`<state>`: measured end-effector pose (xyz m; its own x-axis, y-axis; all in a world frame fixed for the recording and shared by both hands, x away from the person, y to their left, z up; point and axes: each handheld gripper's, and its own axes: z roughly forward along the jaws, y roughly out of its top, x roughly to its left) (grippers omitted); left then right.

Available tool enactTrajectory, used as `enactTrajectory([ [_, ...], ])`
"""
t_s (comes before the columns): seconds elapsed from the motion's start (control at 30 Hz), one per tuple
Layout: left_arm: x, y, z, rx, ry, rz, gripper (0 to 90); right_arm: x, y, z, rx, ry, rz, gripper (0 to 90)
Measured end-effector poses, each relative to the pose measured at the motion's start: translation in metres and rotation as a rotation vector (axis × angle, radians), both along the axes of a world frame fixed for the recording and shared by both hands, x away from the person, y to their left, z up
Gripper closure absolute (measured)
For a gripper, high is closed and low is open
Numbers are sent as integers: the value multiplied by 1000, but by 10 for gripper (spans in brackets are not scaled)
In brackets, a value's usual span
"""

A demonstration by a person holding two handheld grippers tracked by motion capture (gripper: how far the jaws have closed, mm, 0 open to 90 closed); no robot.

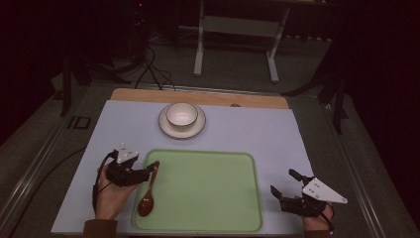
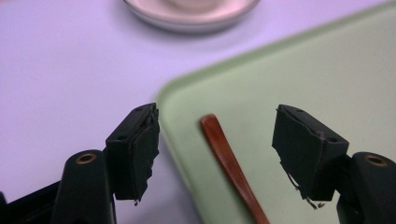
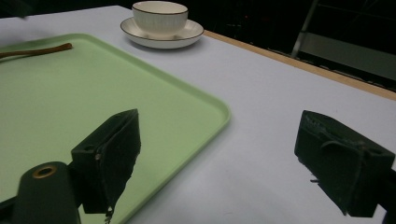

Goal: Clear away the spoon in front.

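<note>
Left gripper view shows the left tool (image 2: pixel 215 154) released, jaws wide astride one brown spoon (image 2: pixel 231 170) lying at the left edge of one green tray (image 2: pixel 327 70); right tool (image 1: pixel 288 184) released too, beside the tray; one bowl (image 1: pixel 182 114) sits on one saucer (image 1: pixel 166 127) beyond, on the surface (image 1: pixel 257 129).

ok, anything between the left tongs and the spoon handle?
Nothing visible. The open left tongs straddle the thin reddish-brown wooden spoon lying on the pale green plastic tray; only bare tray shows between each pad and the handle.
</note>
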<state>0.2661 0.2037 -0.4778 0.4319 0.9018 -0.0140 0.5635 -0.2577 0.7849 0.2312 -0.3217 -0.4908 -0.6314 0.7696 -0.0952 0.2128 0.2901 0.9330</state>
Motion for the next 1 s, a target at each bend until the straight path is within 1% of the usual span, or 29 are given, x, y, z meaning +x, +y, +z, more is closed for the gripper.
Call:
enactTrajectory([
  [0.1, -15, 12, 9, -20, -53, 26, 336, 0, 0, 0, 2, -1, -2, 141],
  [0.13, -19, 15, 10, -27, -64, 35, 336, 0, 0, 0, 2, -1, -2, 140],
  [0.2, -30, 23, 13, -59, -102, 64, 334, 0, -1, 0, 2, -2, -3, 141],
  [0.23, -34, 26, 14, -70, -112, 66, 330, 0, -1, 0, 2, -3, -4, 141],
  [0.27, -40, 31, 14, -88, -131, 73, 323, 0, -1, 1, 2, -2, -5, 140],
  [0.37, -55, 40, 12, -112, -169, 94, 313, 0, -2, 1, 6, -3, -8, 141],
  [0.43, -63, 46, 11, -128, -187, 107, 313, 0, -2, 1, 6, -3, -9, 141],
  [0.53, -78, 57, 11, -160, -229, 130, 314, 0, -3, 1, 8, -6, -11, 140],
  [0.6, -86, 62, 11, -173, -248, 142, 314, 0, -4, 2, 8, -8, -13, 141],
  [0.63, -89, 63, 11, -173, -254, 145, 314, 0, -4, 2, 10, -7, -15, 141],
  [0.7, -96, 67, 9, -186, -270, 154, 314, 0, -5, 2, 11, -9, -18, 140],
  [0.8, -104, 71, 4, -196, -293, 175, 313, -1, -6, 3, 12, -11, -22, 140],
  [0.87, -110, 72, 0, -190, -293, 178, 312, -1, -7, 3, 13, -13, -24, 140],
  [0.93, -116, 74, -3, -170, -292, 188, 312, -2, -8, 4, 14, -19, -28, 140],
  [1.0, -121, 79, -4, -173, -307, 209, 312, -2, -10, 4, 17, -20, -32, 140],
])
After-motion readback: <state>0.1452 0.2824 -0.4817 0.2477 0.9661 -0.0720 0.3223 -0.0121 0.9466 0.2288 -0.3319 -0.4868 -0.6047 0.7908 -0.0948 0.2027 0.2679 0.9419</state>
